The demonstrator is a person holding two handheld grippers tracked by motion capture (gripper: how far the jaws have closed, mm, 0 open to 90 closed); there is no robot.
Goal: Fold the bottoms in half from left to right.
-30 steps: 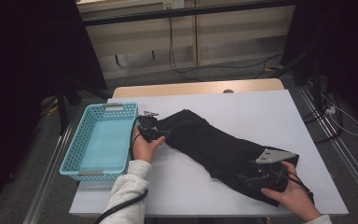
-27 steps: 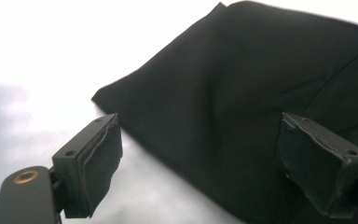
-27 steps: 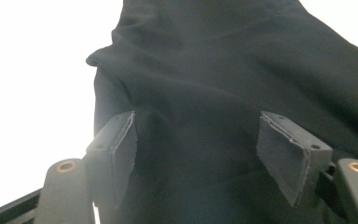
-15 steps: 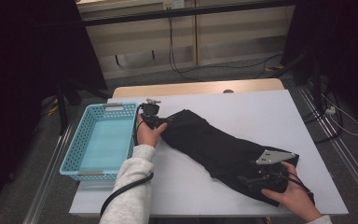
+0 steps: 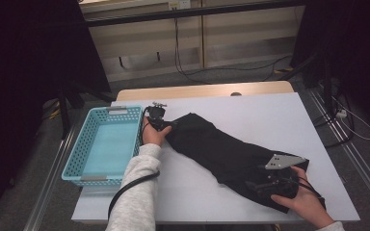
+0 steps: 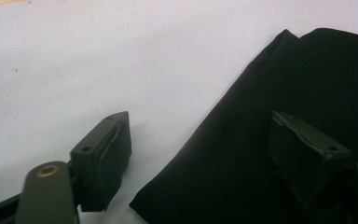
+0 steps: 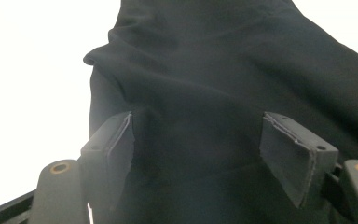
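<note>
Two grippers work on one black garment (image 5: 226, 154), which lies flat on the white table (image 5: 270, 110). We see its long axis running diagonally: one narrow end points toward our left gripper (image 5: 160, 121) near the blue basket (image 5: 103, 144), and the other end lies under our right gripper (image 5: 275, 183) at the near right side of the table.

Our left gripper has its jaws apart, and they have just been closing a little. In the left gripper view one jaw stands on the bare table just beside the cloth edge and the other jaw is over the black garment (image 6: 279, 116), so the edge runs between them (the pads do not press it). Ahead of this gripper the table is free and white, and the basket is just beside the hand.

Our right gripper also has its jaws apart. In the right gripper view both jaws stand over the black garment (image 7: 214, 70), with a folded ridge of cloth between them, not pinched. To the left of these jaws the cloth ends and bare table begins. The near table edge is close behind this hand, so the room for moving is mostly forward.
</note>
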